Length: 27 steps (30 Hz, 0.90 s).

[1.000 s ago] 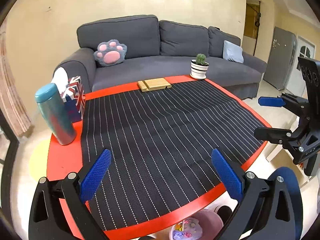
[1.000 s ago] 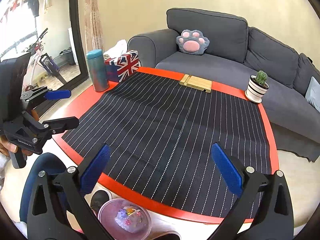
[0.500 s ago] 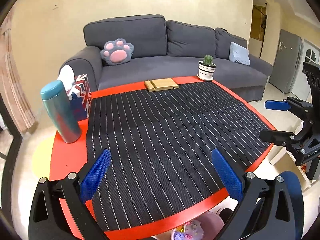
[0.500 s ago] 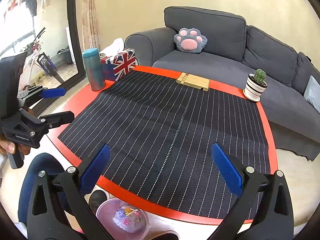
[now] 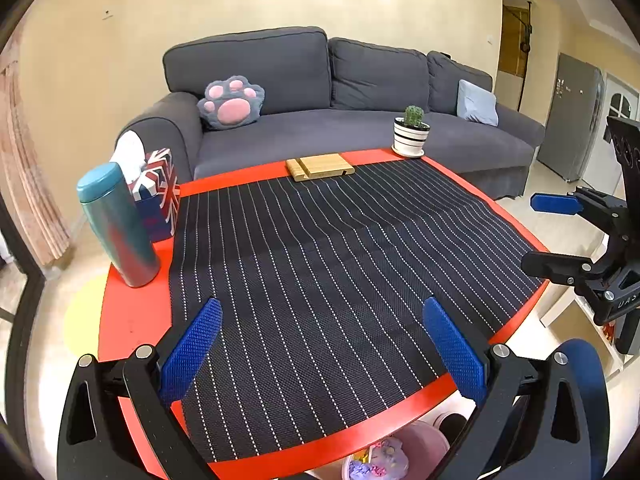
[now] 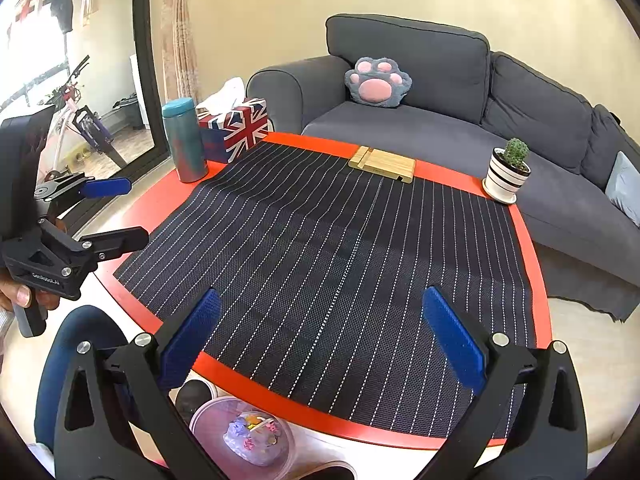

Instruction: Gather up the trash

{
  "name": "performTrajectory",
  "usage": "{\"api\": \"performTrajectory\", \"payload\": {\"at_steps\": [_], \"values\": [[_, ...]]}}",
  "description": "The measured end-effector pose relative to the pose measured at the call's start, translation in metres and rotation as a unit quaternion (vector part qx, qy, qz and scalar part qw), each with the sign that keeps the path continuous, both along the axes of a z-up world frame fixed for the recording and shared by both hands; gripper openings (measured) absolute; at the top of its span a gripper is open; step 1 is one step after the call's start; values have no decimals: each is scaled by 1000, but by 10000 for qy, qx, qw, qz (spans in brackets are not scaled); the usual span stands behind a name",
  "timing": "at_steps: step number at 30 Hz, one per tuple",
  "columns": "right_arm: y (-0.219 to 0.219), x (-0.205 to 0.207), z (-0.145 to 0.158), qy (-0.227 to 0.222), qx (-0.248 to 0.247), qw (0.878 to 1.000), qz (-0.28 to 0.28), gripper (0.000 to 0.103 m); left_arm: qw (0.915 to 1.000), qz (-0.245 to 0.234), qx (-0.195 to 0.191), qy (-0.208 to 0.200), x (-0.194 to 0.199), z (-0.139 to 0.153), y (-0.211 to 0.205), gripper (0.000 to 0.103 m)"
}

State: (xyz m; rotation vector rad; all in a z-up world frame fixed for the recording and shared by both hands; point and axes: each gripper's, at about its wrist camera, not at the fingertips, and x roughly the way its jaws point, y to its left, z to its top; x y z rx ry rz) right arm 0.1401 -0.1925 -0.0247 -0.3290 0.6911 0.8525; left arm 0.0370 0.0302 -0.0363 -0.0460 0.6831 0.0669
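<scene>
My left gripper (image 5: 323,344) hangs open and empty over the near edge of a round red table (image 5: 132,320) covered by a black striped mat (image 5: 328,256). My right gripper (image 6: 321,340) is also open and empty over the same edge, further right. Each shows in the other's view: the right gripper (image 5: 554,232) at the right, the left gripper (image 6: 110,212) at the left, held by a hand. Below the table edge stands a pink bin (image 6: 208,412) with crumpled colourful trash (image 6: 252,436) in it. I see no loose trash on the mat.
A teal flask (image 5: 116,224) and a Union Jack tissue box (image 5: 156,196) stand at the table's left. A wooden stand (image 5: 320,167) and a potted cactus (image 5: 411,132) sit at the far edge. A grey sofa (image 5: 320,128) lies behind. A blue-clad knee (image 6: 80,344) is near the bin.
Both views have drifted slightly, with the table contents shifting a little in frame. Both grippers stay open and empty.
</scene>
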Motion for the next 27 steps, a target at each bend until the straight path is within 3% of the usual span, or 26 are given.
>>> {"api": "performTrajectory", "payload": {"at_steps": [27], "values": [[2,0,-2,22,-59,10000,20,99,10000,-3,-42,14,0,-1,-1,97]]}}
